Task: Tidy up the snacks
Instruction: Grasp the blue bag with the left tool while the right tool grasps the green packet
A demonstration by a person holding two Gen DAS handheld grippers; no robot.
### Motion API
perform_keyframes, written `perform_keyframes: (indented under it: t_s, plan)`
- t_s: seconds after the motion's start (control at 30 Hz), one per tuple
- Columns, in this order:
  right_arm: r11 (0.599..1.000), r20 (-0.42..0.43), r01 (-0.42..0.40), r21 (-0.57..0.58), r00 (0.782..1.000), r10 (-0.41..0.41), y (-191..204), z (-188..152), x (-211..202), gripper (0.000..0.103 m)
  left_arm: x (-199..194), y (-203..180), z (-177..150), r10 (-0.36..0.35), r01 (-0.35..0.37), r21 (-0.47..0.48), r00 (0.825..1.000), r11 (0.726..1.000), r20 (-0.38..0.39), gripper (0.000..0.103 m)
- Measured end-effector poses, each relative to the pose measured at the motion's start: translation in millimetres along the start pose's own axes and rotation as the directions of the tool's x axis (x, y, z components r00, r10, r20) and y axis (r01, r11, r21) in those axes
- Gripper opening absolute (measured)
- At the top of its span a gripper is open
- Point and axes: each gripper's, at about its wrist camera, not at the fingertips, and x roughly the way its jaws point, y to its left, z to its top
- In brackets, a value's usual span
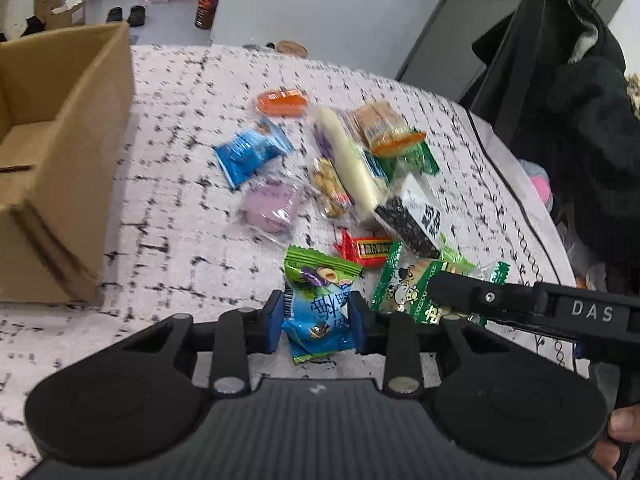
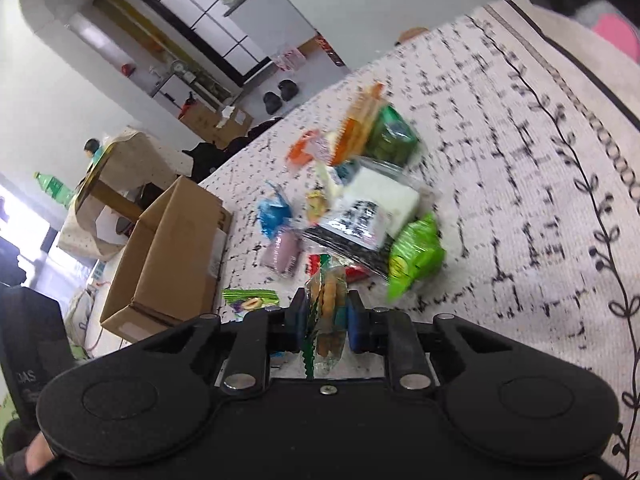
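**Inspector:** Between the left tongs (image 1: 316, 320), what do you have?

**Operator:** Left tongs are clamped on a blue-and-green candy packet (image 1: 318, 304), pinched across its middle between the blue pads (image 1: 273, 322), with both crimped ends free. I judge a waist grip keeps the packet from swinging. Right tongs (image 2: 325, 320) are closed on a clear biscuit packet (image 2: 328, 312) with a green serrated edge, held on edge so the biscuits stack between the pads.

**Inspector:** Where do the remaining snacks lie?

**Operator:** Just ahead of both tongs, in a loose pile (image 1: 352, 168) on the patterned cloth of the bench (image 1: 180, 152). I note a blue sachet (image 1: 250, 154), a purple cake (image 1: 272, 204), an orange packet (image 1: 282, 102), a red candy (image 1: 362, 250), a black seaweed pack (image 1: 408, 216) and a bright green bag (image 2: 416, 256); several overlap. Motion blur prevents finer detail.

**Inspector:** Destination and clearance?

**Operator:** An open cardboard box (image 1: 68, 152) stands to the left, well apart from the pile, with bare cloth between. I judge that strip the clear lane for the carry. Its near wall stands tall, so each packet must go over the rim. The right-hand bench edge is near a dark chair (image 1: 560, 100); less room there. My two tongs are close together, so I would move them in turn.
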Motion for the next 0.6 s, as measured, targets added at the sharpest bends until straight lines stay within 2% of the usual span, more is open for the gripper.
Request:
perform_keyframes:
  t_s: [0.33, 0.6]
  plan:
    - [0.992, 0.045, -0.006, -0.123, 0.999, 0.012, 37, 18, 1, 0.019, -40, 12, 12, 0.025, -0.022, -0.046, 0.997, 0.999, 0.075, 0.033]
    - [0.978, 0.099, -0.019, -0.206, 0.994, 0.041, 80, 41, 6, 0.019, -81, 21, 36, 0.048, -0.036, -0.068, 0.984, 0.997, 0.173, 0.033]
